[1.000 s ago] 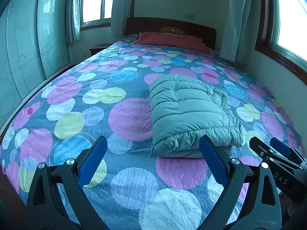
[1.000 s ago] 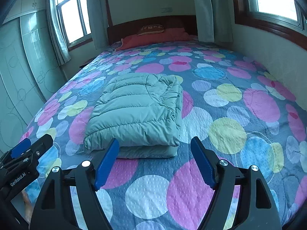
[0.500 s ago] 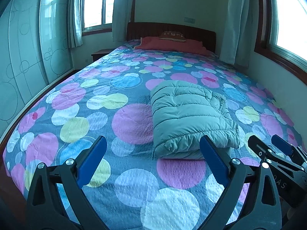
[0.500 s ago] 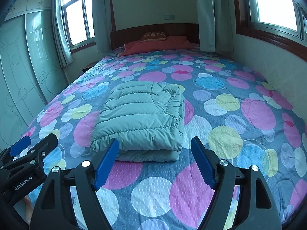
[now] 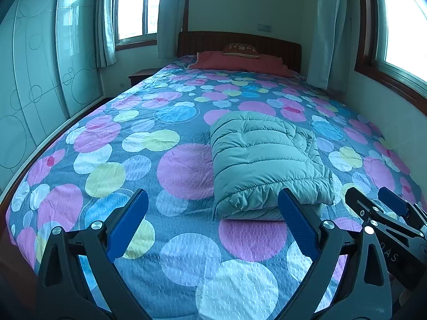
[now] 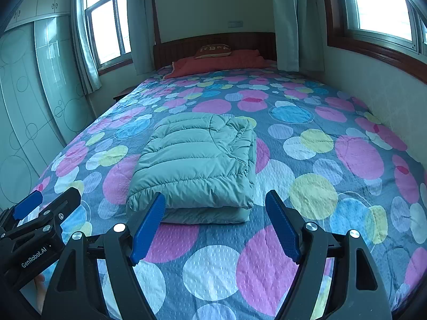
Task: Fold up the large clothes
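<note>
Daylight is pouring through two curtained windows [image 5: 134,5] [image 6: 379,2]. Bed [image 5: 165,122] in dotted spread is filling the room, wooden headboard [image 5: 237,43] standing against pale wall. Glossy wardrobe doors [image 5: 34,80] are reflecting light.

folded jacket [image 5: 267,160] on bed [image 5: 133,133], pillow [image 5: 241,50] behind at headboard [image 5: 213,42]

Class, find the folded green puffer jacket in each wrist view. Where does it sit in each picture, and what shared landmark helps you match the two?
Left wrist view: jacket lies right of centre on the bedspread.
Right wrist view: jacket lies left of centre.
Shared landmark: the brown cushion at the headboard, beyond the jacket in both.
</note>
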